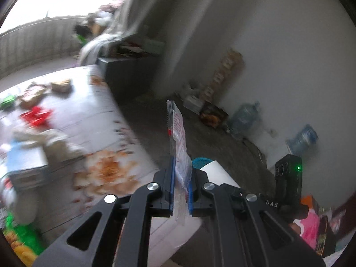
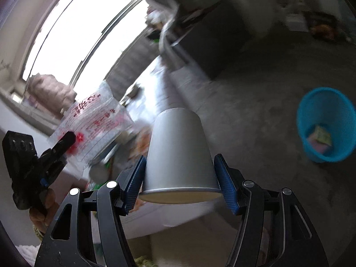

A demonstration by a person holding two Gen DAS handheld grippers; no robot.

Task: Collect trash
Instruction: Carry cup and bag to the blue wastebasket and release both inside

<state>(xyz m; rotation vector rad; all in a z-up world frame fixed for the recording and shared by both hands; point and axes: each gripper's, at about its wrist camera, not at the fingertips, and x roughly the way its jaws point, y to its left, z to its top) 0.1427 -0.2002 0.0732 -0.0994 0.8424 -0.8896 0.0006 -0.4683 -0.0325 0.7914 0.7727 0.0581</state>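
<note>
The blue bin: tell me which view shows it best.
The right wrist view. There the blue bin stands whole on the floor at the right, its open mouth showing a few scraps inside. The left wrist view gives only a sliver of blue rim, hidden behind the white cup and the left tongs.

A clear plastic wrapper point(image 1: 179, 138) printed with red characters and a fine grid stood on edge, pinched flat between two blue pads at its lower end, its serrated top edge pointing up and away. A white paper cup point(image 2: 178, 153) was held upside down, base far and rim near, clamped at its sides just above the rolled rim. On the dark floor to the right stood an open blue plastic bin point(image 2: 326, 124), upright, well apart from the cup, with a few crumpled pink and yellow-green wrappers point(image 2: 320, 139) at its bottom.
</note>
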